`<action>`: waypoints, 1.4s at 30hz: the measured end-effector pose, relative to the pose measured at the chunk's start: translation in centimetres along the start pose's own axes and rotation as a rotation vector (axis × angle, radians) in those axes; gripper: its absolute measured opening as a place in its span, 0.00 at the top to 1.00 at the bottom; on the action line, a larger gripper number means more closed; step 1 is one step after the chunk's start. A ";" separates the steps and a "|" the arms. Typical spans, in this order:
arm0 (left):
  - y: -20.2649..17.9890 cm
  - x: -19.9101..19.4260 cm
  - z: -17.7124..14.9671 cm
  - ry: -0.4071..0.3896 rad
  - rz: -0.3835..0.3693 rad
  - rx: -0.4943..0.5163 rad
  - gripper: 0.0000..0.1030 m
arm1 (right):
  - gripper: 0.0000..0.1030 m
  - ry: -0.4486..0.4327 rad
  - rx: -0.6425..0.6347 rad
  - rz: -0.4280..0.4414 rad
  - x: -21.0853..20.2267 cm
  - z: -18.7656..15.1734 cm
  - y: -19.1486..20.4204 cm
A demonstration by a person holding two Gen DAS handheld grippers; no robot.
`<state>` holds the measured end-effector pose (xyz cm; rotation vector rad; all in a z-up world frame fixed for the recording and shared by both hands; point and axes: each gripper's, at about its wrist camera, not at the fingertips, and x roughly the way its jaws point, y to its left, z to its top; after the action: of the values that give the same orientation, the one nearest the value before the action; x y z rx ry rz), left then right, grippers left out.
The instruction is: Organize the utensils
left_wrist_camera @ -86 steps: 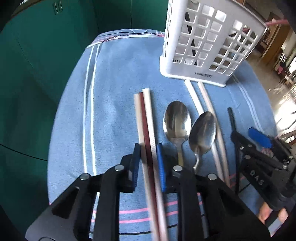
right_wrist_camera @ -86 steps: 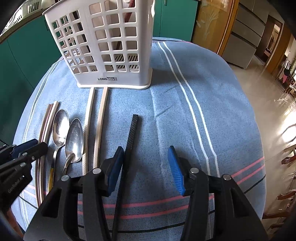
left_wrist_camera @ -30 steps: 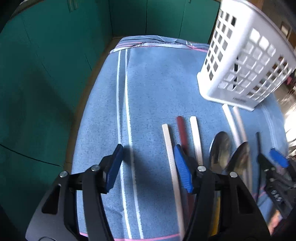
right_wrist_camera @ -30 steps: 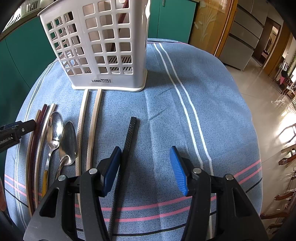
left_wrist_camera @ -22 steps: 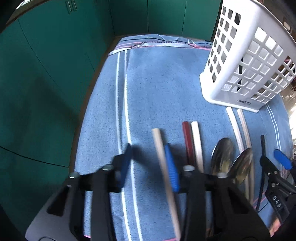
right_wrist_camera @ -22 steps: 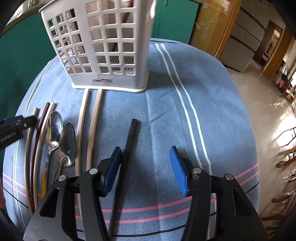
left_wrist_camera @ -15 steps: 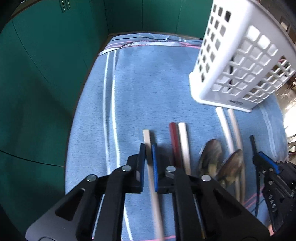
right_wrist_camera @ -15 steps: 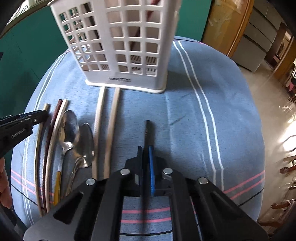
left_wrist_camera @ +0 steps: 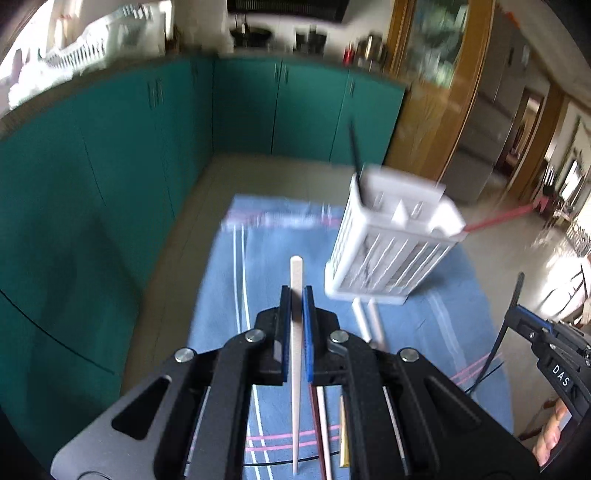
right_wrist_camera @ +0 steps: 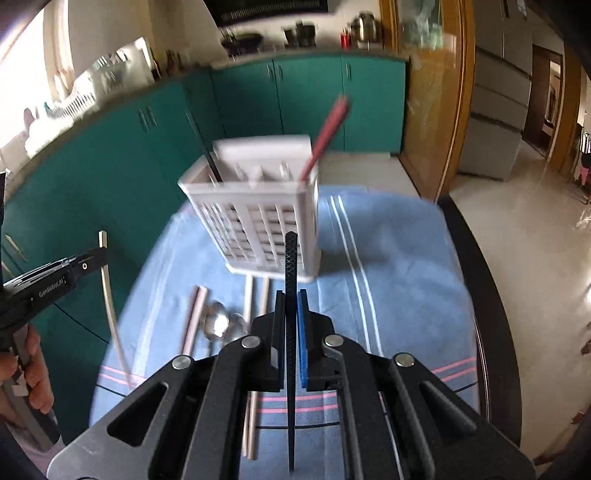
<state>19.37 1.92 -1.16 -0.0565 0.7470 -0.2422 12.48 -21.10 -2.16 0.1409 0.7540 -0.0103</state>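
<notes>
Aloft, left gripper [left_wrist_camera: 295,295] clamped on cream chopstick [left_wrist_camera: 296,273], right gripper [right_wrist_camera: 291,299] on black chopstick [right_wrist_camera: 291,254].

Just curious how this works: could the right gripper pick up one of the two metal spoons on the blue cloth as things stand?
Probably not yet: the right gripper is shut on a black textured chopstick, though the metal spoons lie uncovered.

A blue woven cloth with white and pink stripes [right_wrist_camera: 388,258] covers the table. Behind it runs a row of teal cabinet doors [right_wrist_camera: 306,103], whose counter bears blurred dark items, perhaps pots [right_wrist_camera: 303,35]. A wooden-framed glass door [left_wrist_camera: 428,92] and pale tiled floor [right_wrist_camera: 517,229] lie rightward.
</notes>
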 end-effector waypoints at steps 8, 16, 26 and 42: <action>-2.1 -7.7 6.4 -0.219 -0.095 0.026 0.94 | 0.94 -0.214 -0.004 0.110 -7.7 5.6 0.0; -4.4 -10.3 15.1 -0.383 -0.134 0.006 0.94 | 0.94 -0.408 -0.021 0.075 -10.0 15.2 1.3; -5.6 1.5 14.5 -0.310 -0.069 -0.039 0.94 | 0.94 -0.282 0.061 -0.015 0.5 16.5 -0.8; -3.3 1.9 10.0 -0.296 0.048 -0.042 0.56 | 0.52 -0.357 0.000 -0.162 -1.3 12.5 -1.1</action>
<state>26.85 -2.13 5.33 -0.1110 0.4582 -0.1673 19.98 -23.84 7.54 0.0748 0.4072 -0.1857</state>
